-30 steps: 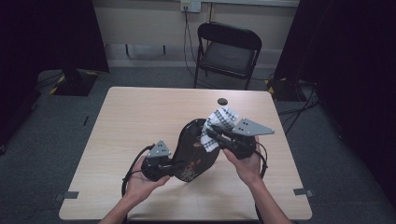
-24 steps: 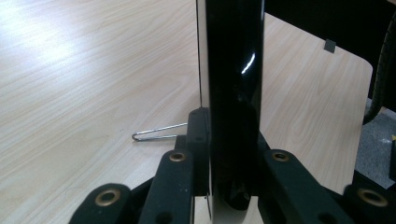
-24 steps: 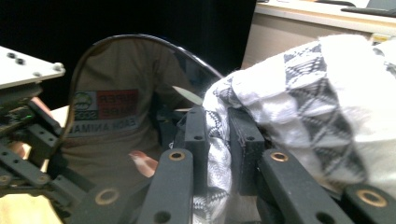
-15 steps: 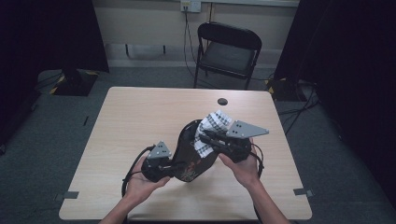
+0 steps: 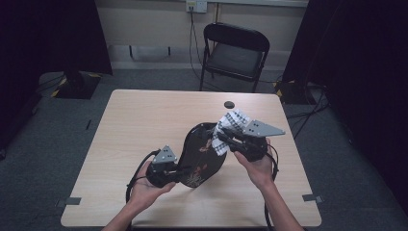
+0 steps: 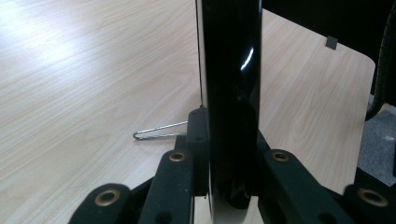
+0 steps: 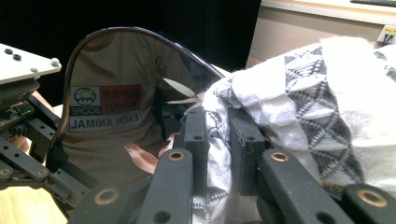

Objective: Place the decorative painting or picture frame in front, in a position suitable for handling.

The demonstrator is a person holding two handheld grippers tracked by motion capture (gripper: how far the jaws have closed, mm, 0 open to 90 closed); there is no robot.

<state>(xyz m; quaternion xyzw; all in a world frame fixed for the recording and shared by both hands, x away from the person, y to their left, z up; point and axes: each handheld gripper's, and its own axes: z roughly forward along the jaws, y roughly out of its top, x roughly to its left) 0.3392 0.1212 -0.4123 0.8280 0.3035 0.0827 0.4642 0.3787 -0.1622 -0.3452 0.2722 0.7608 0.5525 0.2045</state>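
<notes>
- While the left gripper [image 5: 180,169] pinches the black tray [image 5: 199,154] on edge at frame centre, the right gripper [image 5: 226,138], clamping a patterned cloth [image 5: 232,122], has slid slightly left across it.
- Wiping looks underway.

we see a glossy black tray [image 5: 199,154] with a reddish floral motif, a white cloth [image 5: 232,124] with a grey-black triangle weave, a light wood-grain table [image 5: 144,125], black grippers with grey top plates, a black chair [image 5: 234,53], and a small black disc [image 5: 229,104].
</notes>
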